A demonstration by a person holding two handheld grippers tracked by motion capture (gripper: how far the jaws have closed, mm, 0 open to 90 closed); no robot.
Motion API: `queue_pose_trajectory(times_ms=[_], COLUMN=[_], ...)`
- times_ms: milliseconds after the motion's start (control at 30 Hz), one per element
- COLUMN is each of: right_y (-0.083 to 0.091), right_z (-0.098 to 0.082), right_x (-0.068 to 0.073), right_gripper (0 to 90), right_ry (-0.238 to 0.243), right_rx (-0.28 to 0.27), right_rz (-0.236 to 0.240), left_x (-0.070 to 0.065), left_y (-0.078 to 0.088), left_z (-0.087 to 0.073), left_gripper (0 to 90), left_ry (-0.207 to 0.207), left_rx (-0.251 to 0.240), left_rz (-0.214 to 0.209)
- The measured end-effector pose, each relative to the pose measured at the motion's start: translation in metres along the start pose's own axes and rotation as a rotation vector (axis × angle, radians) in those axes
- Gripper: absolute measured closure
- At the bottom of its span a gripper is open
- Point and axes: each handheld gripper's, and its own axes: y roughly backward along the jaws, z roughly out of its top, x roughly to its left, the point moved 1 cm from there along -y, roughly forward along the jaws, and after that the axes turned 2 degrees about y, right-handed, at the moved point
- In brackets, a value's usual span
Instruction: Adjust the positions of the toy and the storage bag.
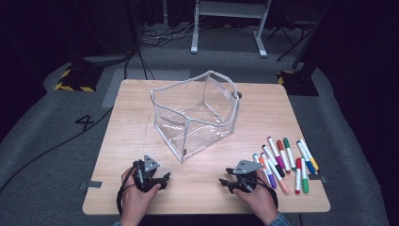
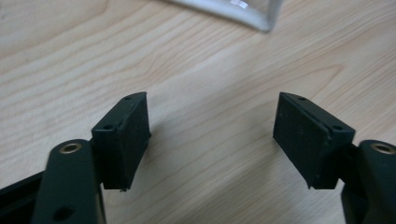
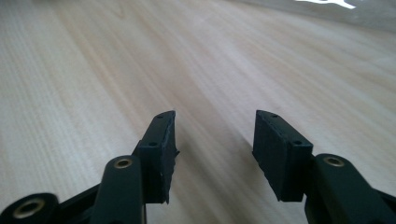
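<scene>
Around the work area

The light wood surface stands on grey carpet marked with a black "4". Cables trail across the floor toward a white frame; yellow-and-black striped bases sit at both far corners.

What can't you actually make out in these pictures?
- Colourful felt-tip markers, high view: any print too small to read.
- Clear plastic pouch with grey piping: cut off by the top edge in left gripper view.
- Room beyond the wooden table: too dark.
</scene>
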Motion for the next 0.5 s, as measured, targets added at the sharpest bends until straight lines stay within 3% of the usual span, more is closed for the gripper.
queue_pose_trajectory(times_ms=[133, 267, 500], right_y=[0.01, 0.019, 0.038], right_z=[0.004, 0.009, 0.025], right_x=[-0.005, -0.012, -0.048], right_gripper=[54.0, 54.2, 56.5], right_ry=[-0.028, -0.051, -0.118], right_rx=[-0.03, -0.017, -0.049], right_rz=[0.0, -0.015, -0.018], left_x=[-0.009, -0.013, -0.021], left_y=[0.005, 0.003, -0.015], left_z=[0.018, 0.03, 0.059], left_gripper=[30.8, 32.7, 37.0], left_ry=[-0.037, -0.053, -0.062], left_rx=[-0.04, -0.044, -0.069], left_rz=[-0.007, -0.022, -0.06])
